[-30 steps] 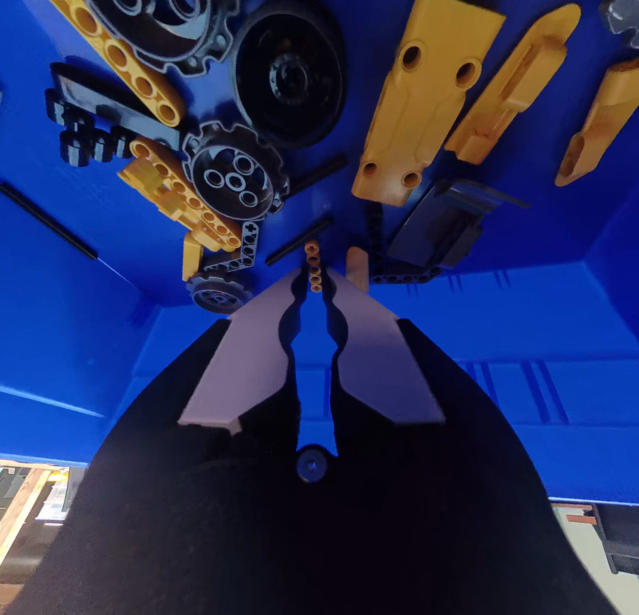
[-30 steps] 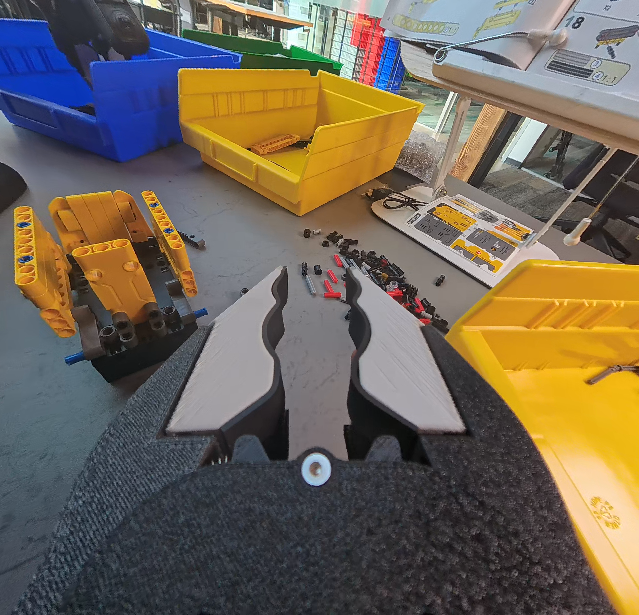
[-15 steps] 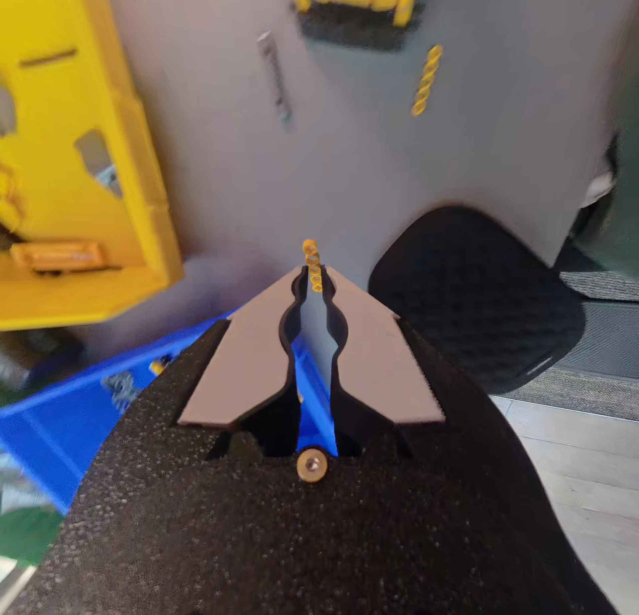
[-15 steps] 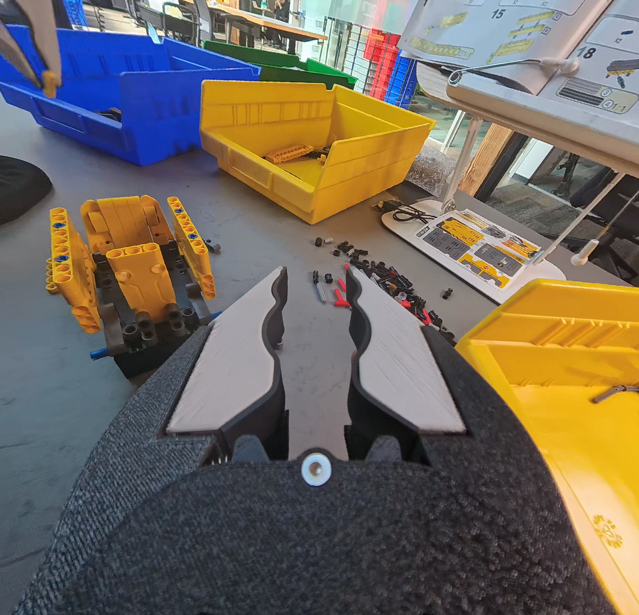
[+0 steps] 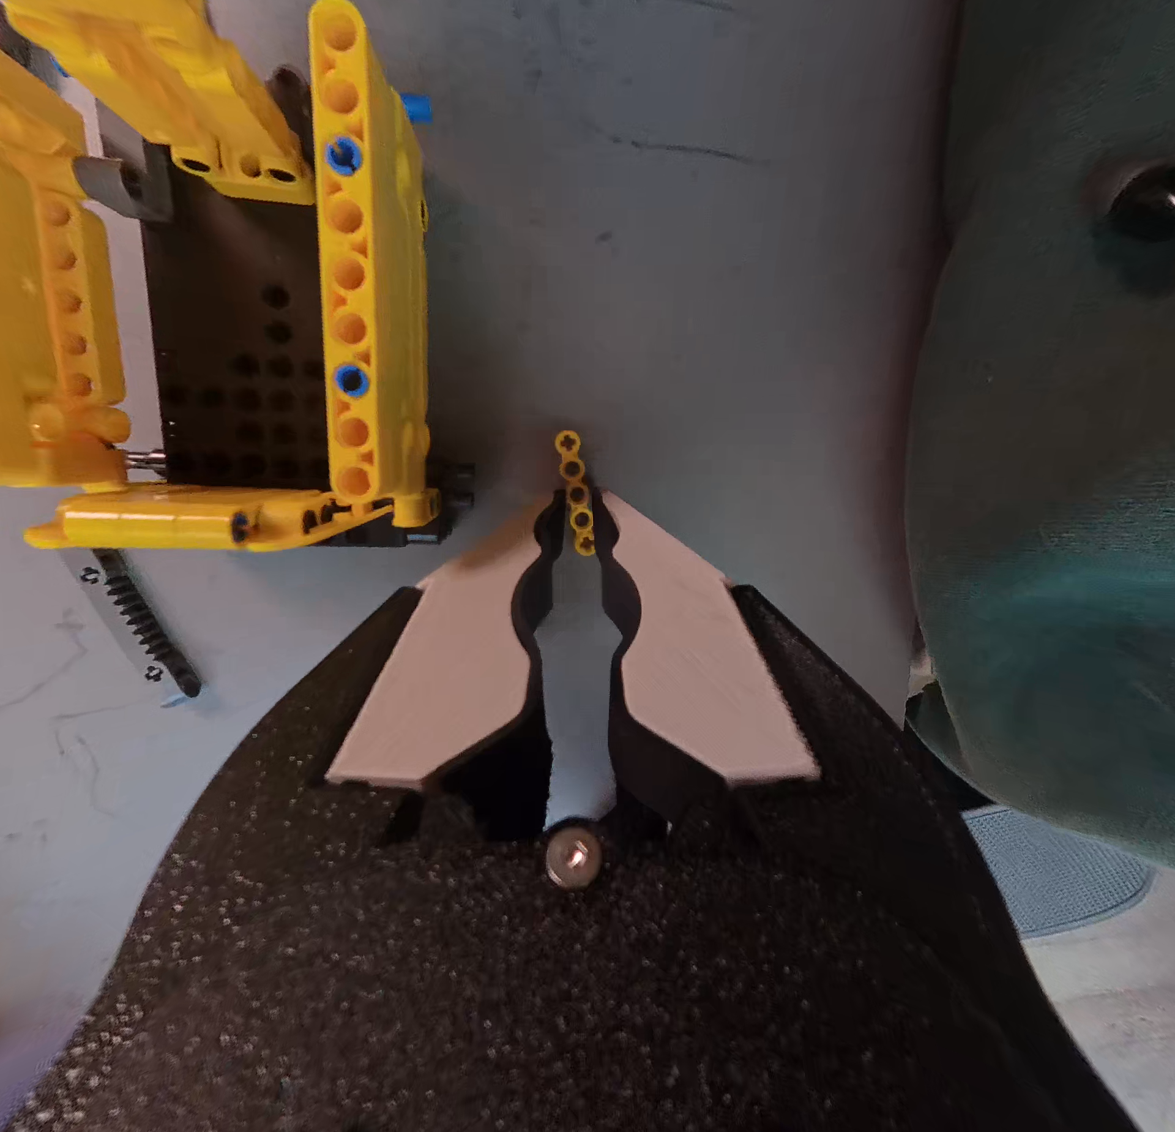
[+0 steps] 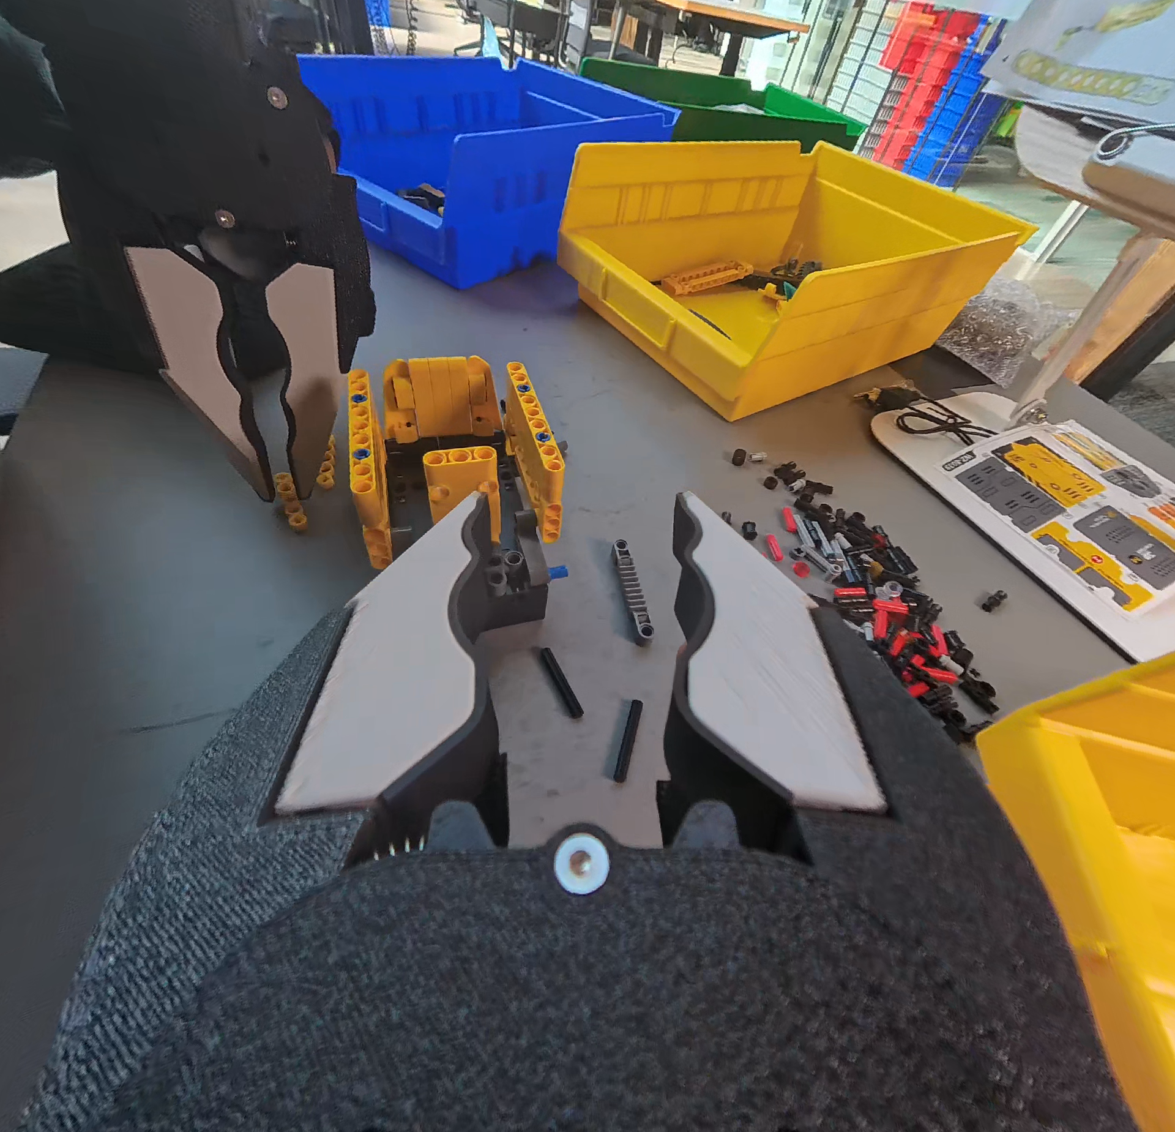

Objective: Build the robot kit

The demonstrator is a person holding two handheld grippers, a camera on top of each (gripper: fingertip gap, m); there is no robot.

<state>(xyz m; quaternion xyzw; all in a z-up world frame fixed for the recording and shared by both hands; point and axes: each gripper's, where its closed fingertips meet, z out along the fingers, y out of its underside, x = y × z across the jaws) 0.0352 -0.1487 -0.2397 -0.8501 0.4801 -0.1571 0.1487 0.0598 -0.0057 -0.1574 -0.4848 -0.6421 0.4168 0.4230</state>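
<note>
Small yellow beam point(image 5: 575, 496): a short, thin piece with a row of holes, pinched at its lower end between the tips of the left gripper point(image 5: 577, 510); it sticks out past the tips, just over the grey counter point(image 5: 699, 211) and just left of the yellow-and-black model point(image 6: 454, 459) in the right wrist view.
Left gripper: closed on the small yellow beam, pointing down at the counter, left of the model.
Model: a partly built block with a black base, yellow panels and long yellow holed beams with blue pins, standing on the counter.
Right gripper point(image 6: 582, 516): open, holding nothing, its fingers spread wide in front of the model's near right corner.
Grey toothed rack point(image 6: 631, 583): lies flat on the counter just right of the model, seen between the right gripper's fingers.
Two black rods point(image 6: 561, 681): lie on the counter nearer the camera than the model, apart from each other.
Pile of small pins point(image 6: 877, 599): black, red and grey, scattered to the right of the model.
Blue bin point(image 6: 508, 166): behind the model.
Yellow bin point(image 6: 776, 274): behind and right of the model, with a few parts inside.
Instruction sheet point(image 6: 1068, 516): far right of the model, on a white base.
</note>
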